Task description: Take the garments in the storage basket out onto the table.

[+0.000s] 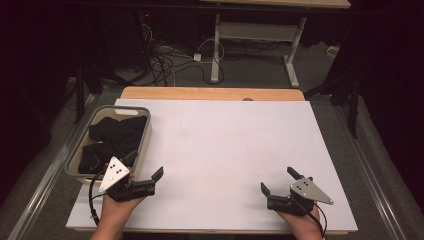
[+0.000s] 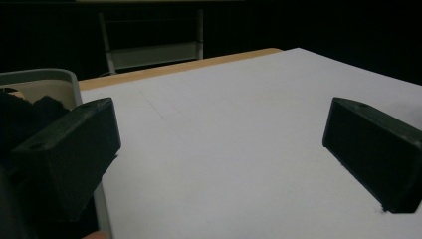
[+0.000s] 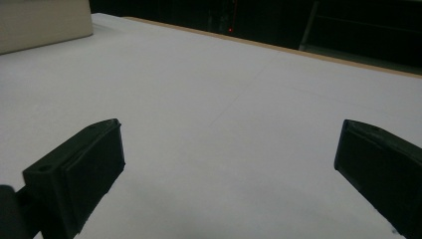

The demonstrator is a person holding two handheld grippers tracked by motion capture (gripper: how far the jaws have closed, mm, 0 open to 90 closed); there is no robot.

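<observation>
A: What surfaces appear in the high view?

B: A smooth, matte white sheet [image 1: 220, 150] covers a table with a pale wooden edge [image 1: 212, 93] along the top of the sheet. At centre left sits a rounded rectangular grey plastic bin [image 1: 145, 137] with a handle slot, holding crumpled black cloth [image 1: 117, 132], soft and folded.

A: And the tongs?

B: The left gripper [image 1: 148, 172], lower left, is released: its blocky black jaws stand wide apart with nothing between them. One jaw lies just beside the bin's near corner; whether it touches cannot be told. The left gripper view [image 2: 219, 164] shows bare white sheet between the jaws, with the bin wall and cloth at the left edge. The right gripper [image 1: 278, 181], lower right, is likewise spread wide and empty, over the sheet and well apart from the bin. Each carries a grey three-cornered plate.

A: Any writing?

B: No legible label.
</observation>
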